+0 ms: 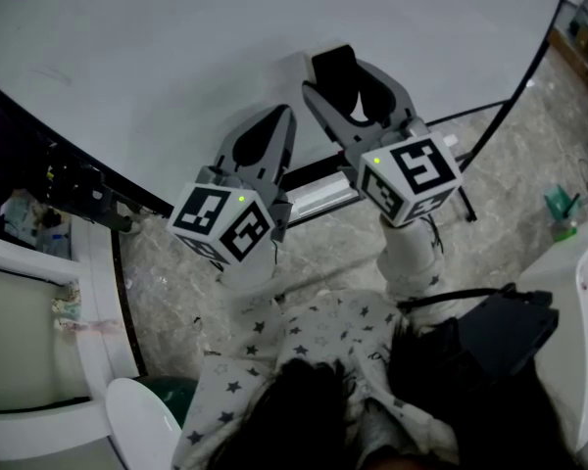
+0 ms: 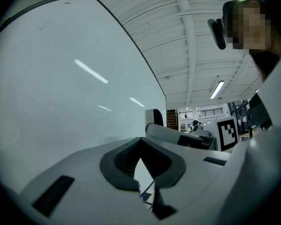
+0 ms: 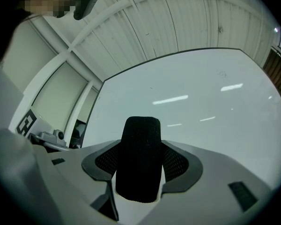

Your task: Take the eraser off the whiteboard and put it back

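A black eraser stands between the jaws of my right gripper, which is shut on it, right at the lower part of the whiteboard. In the right gripper view the eraser fills the gap between the pads, with the whiteboard behind it. I cannot tell whether the eraser touches the board. My left gripper hangs just left of the right one, shut with nothing in it. In the left gripper view its jaws meet at the tip, and the eraser shows beyond them by the whiteboard.
The board's tray rail runs under the grippers and its black stand leg slants to the right. A white cabinet edge lies at the left, a green bottle at the right, a black bag by the person's lap.
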Motion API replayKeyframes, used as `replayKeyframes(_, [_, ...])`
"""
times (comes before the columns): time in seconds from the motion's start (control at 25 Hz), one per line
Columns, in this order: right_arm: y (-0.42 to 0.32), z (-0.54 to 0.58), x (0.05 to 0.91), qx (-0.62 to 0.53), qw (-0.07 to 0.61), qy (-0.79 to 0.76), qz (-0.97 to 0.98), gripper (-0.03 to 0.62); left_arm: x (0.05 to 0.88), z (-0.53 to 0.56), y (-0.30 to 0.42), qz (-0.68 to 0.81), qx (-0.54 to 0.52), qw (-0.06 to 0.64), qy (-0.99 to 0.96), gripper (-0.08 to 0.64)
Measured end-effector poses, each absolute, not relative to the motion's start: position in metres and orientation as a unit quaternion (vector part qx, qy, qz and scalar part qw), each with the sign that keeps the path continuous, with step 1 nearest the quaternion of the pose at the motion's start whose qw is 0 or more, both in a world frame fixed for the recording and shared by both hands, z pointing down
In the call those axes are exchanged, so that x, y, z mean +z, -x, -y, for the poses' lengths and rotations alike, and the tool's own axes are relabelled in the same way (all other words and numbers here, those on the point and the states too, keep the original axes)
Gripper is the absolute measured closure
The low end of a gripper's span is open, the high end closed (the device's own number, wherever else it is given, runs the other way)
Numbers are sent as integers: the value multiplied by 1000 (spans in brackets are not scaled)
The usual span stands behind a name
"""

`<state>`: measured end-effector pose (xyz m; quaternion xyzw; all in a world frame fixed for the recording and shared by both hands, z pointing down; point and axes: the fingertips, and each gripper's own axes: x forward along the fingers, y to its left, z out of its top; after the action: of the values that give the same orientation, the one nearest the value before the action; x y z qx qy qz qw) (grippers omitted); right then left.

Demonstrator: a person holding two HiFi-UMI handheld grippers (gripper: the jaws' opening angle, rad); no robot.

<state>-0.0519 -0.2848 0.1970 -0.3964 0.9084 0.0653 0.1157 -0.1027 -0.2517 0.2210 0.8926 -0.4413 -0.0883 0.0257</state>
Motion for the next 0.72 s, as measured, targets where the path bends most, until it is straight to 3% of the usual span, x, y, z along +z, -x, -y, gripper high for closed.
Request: replayKeyframes(0.72, [58,268,167,145,136,413,-889,334,215,236,93,426,-77,-6,-902,558])
